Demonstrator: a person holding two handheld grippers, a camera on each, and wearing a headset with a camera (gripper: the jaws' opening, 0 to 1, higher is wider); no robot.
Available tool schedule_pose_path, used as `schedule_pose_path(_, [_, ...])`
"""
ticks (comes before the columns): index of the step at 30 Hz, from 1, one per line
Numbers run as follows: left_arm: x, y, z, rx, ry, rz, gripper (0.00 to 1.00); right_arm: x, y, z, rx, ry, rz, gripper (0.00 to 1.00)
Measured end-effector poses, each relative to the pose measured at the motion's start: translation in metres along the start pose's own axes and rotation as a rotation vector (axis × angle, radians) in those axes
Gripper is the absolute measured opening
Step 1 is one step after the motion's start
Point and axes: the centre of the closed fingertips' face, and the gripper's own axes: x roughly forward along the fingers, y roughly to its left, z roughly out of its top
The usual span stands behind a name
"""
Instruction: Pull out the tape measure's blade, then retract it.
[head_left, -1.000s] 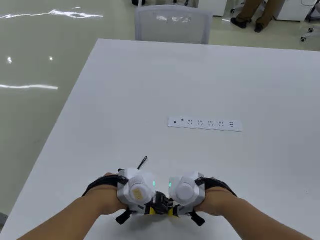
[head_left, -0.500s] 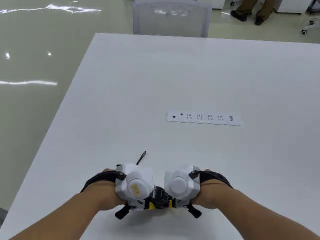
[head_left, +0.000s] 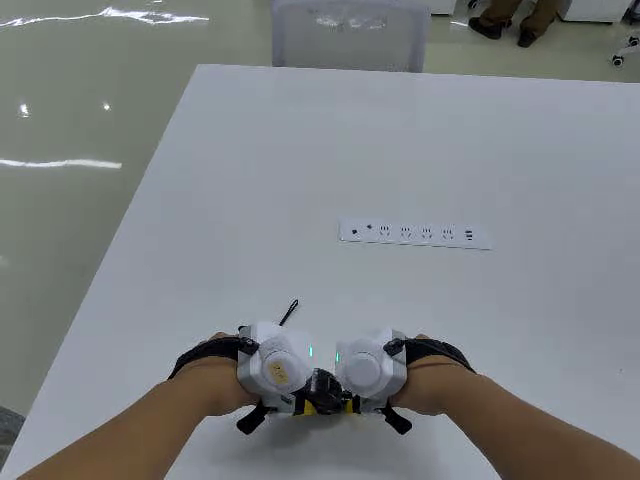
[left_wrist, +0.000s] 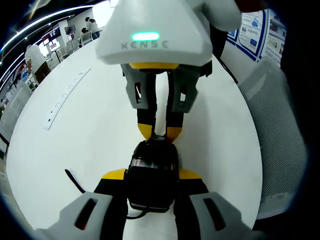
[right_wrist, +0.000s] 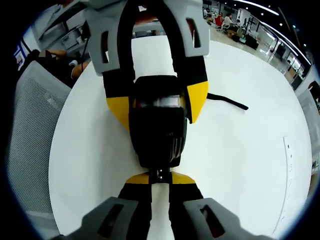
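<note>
The left gripper (left_wrist: 152, 175) clamps the tape measure (right_wrist: 157, 130); the right gripper (right_wrist: 160, 179) pinches its blade tip (left_wrist: 159, 136). The pull-out looks ready to start: draw them straight apart.

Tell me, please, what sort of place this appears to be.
Probably an office or lab: a white table with a power strip on it, and an office chair at its far end.

White workbench (head_left: 250, 180) with a power strip (head_left: 415, 234), grey mesh chair (head_left: 348, 35) beyond, glossy pale-green floor (head_left: 70, 100).
</note>
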Motion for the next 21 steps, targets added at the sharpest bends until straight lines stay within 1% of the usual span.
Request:
schedule_pose_path(5, [0.001,0.001,0.000,-0.012,0.001,0.000,0.30,-0.001,-0.002,-0.004,-0.009,0.014,0.004,0.10])
schedule_pose_path(11, [0.002,0.000,0.001,-0.008,0.000,0.000,0.30,-0.003,-0.004,-0.016,0.000,0.033,0.002,0.10])
schedule_pose_path(19, [0.002,-0.001,0.001,-0.010,-0.003,-0.001,0.30,-0.008,-0.001,-0.018,-0.009,0.050,0.008,0.09])
schedule_pose_path(21, [0.001,-0.002,0.002,-0.009,-0.004,-0.002,0.30,-0.008,-0.002,-0.021,0.001,0.054,0.007,0.09])
